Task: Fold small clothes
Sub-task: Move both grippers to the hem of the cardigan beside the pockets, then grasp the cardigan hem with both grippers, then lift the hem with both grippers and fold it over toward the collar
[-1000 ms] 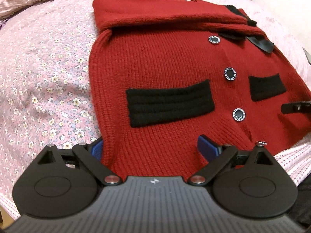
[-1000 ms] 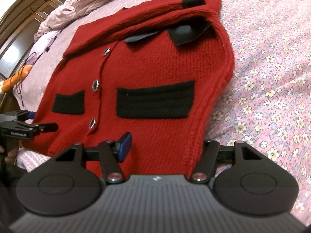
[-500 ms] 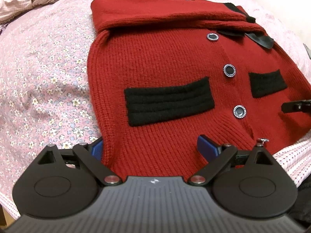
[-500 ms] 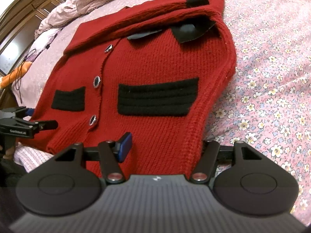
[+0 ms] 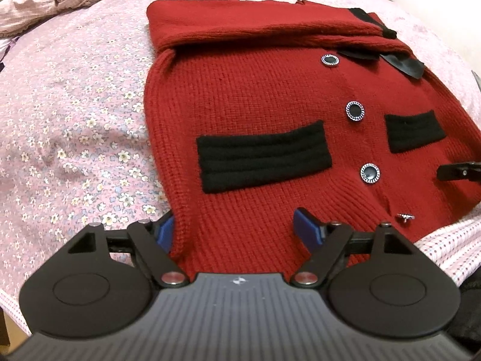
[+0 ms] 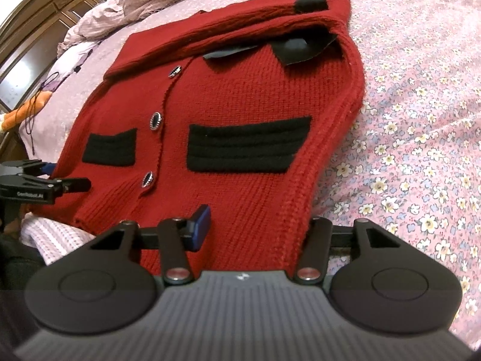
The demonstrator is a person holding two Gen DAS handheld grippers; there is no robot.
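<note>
Straddling the cardigan (image 5: pixel 255 96) hem on the bedspread (image 5: pixel 75 114), left gripper (image 5: pixel 237 234) and right gripper (image 6: pixel 255 228) gape wide, gripping nothing.

Red ribbed-knit wool-like cardigan (image 5: pixel 255 96), matt, coarse; glossy black buttons (image 5: pixel 355 111) with metallic rims. Pink floral cotton-like bedsheet (image 5: pixel 75 114), smooth, matt.
</note>
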